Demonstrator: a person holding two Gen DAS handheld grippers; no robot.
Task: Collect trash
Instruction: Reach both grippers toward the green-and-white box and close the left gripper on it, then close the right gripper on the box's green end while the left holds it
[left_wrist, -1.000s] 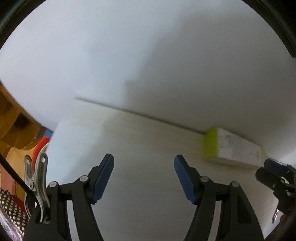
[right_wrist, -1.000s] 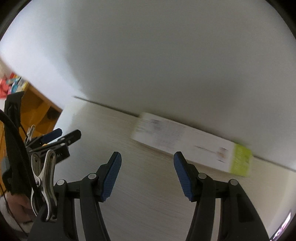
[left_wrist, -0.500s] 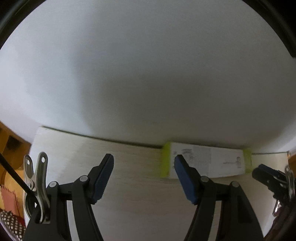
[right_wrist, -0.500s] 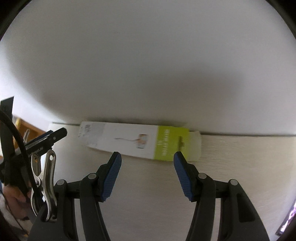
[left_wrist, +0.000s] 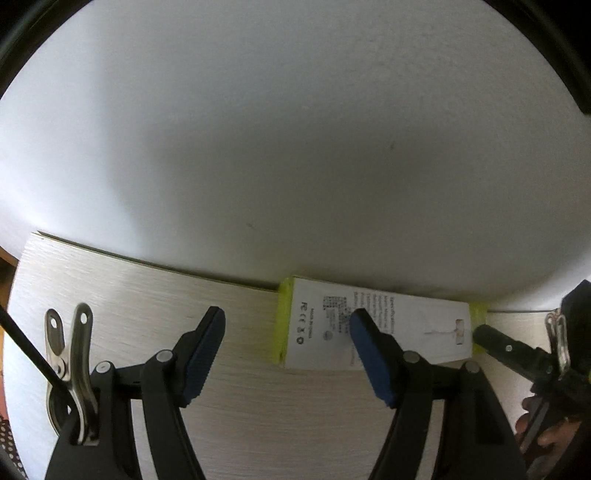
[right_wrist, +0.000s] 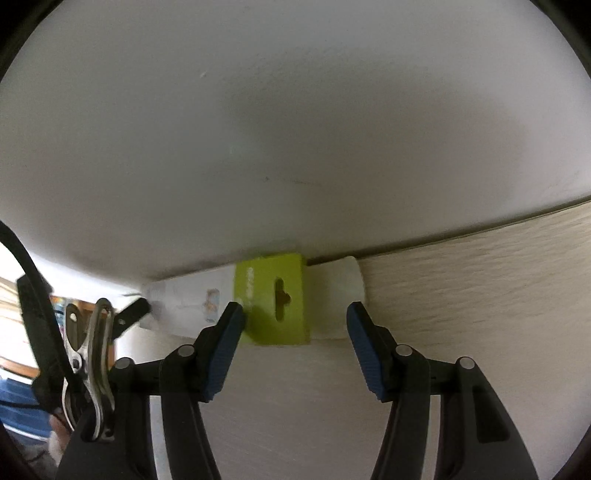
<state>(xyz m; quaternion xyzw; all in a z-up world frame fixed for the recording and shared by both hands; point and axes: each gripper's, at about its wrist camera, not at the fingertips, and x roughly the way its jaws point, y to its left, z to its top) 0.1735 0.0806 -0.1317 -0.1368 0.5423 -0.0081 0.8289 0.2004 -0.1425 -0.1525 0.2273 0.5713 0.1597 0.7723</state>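
A long white carton with lime-green ends (left_wrist: 317, 328) lies on the pale wood table against the white wall. In the right wrist view its green end with a hang hole (right_wrist: 275, 299) faces me, close in front. My left gripper (left_wrist: 286, 354) is open, with its right finger in front of the carton's printed face. My right gripper (right_wrist: 293, 350) is open just before the carton's green end, which sits between the fingertips' line. The right gripper's tip (left_wrist: 491, 338) shows at the carton's far end in the left wrist view.
The white wall (left_wrist: 295, 147) stands right behind the carton. The pale wood table (right_wrist: 461, 295) stretches right in the right wrist view and left in the left wrist view (left_wrist: 129, 295). The left gripper's tip (right_wrist: 133, 314) shows at the left.
Both grippers have moved closer to the carton. The right wrist view has swung round to face the carton's green end. Both stay open.
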